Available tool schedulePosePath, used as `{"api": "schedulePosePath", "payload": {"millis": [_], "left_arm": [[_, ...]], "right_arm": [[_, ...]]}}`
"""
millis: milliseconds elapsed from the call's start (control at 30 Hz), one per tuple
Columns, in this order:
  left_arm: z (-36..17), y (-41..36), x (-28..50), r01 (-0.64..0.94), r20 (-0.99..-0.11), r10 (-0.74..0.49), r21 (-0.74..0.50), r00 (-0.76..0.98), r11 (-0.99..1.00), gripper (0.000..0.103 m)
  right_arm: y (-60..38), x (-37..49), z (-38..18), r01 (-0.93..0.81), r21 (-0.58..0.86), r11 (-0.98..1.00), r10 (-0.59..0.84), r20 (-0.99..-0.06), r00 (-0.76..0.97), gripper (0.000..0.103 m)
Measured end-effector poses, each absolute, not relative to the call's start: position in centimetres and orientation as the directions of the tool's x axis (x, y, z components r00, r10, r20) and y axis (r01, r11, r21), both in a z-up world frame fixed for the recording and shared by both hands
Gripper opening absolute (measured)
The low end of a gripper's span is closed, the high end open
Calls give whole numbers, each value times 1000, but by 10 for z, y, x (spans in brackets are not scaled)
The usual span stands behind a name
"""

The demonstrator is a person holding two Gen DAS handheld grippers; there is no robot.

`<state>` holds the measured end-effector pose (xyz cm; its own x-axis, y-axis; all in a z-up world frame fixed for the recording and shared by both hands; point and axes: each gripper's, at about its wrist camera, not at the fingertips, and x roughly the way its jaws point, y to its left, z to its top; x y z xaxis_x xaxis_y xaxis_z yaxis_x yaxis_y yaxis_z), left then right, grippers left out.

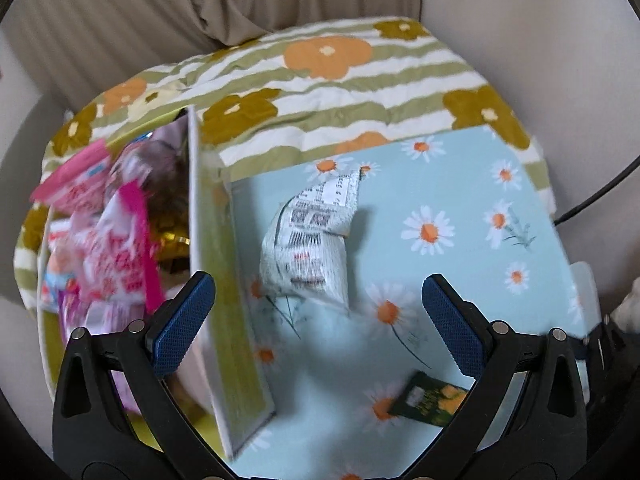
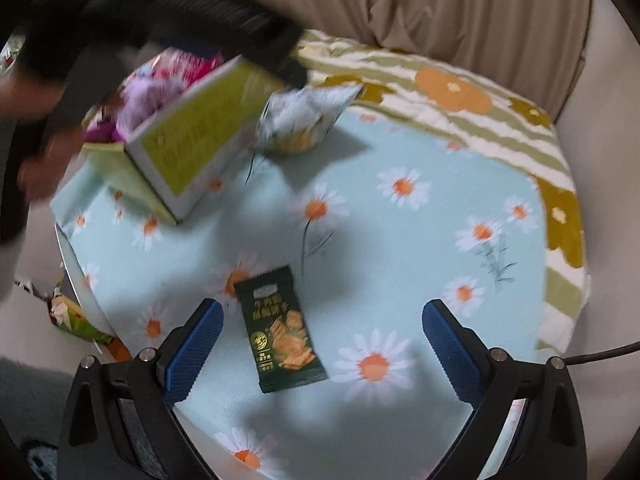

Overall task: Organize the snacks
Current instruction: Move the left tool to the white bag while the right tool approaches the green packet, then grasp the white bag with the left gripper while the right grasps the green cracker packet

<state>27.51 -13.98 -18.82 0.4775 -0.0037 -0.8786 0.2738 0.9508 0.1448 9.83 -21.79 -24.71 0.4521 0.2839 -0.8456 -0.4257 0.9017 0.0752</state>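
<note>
The left gripper (image 1: 318, 308) hangs with its blue-padded jaws wide apart and nothing between them, poised above the near wall of the white cardboard box with yellow-green sides (image 1: 236, 320). That box is crammed with pink and purple snack packets (image 1: 116, 248), blurred here, so their print cannot be read. Just beside the box's outer wall, on the light blue daisy-print tablecloth (image 1: 460, 184), lies a puffy white snack bag with printed barcodes (image 1: 308, 240); it seems to touch the box, though the blur makes this uncertain.

The right gripper (image 2: 322, 344) also has its jaws spread apart and empty. Between its fingers and slightly toward the left one, a flat dark green cracker packet (image 2: 280, 332) rests on the tablecloth (image 2: 400, 248), well apart from the box (image 2: 188, 140) and the white bag (image 2: 300, 116) at the far side. A green-striped quilt with orange flowers (image 2: 452, 92) lies beyond the cloth
</note>
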Motion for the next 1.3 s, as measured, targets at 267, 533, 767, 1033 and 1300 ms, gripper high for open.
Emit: {"api": "schedulePosePath", "payload": {"millis": [267, 533, 767, 1033, 1300], "left_arm": [[-222, -148, 315, 316, -904, 34, 184, 425, 931, 102], [-247, -148, 341, 325, -928, 67, 195, 366, 925, 102], [-260, -158, 349, 366, -932, 111, 243, 344, 899, 93], [-270, -167, 350, 405, -906, 197, 351, 373, 844, 84], [-292, -166, 355, 412, -923, 235, 349, 303, 841, 76]], "right_arm": [[-179, 98, -300, -525, -18, 851, 239, -876, 418, 87], [-193, 116, -314, -475, 4, 880, 212, -898, 385, 77], [-217, 135, -313, -371, 6, 929, 151, -920, 362, 77], [-241, 144, -310, -262, 7, 965, 105, -927, 360, 77], [-252, 142, -305, -196, 9, 981, 79, -933, 352, 66]]}}
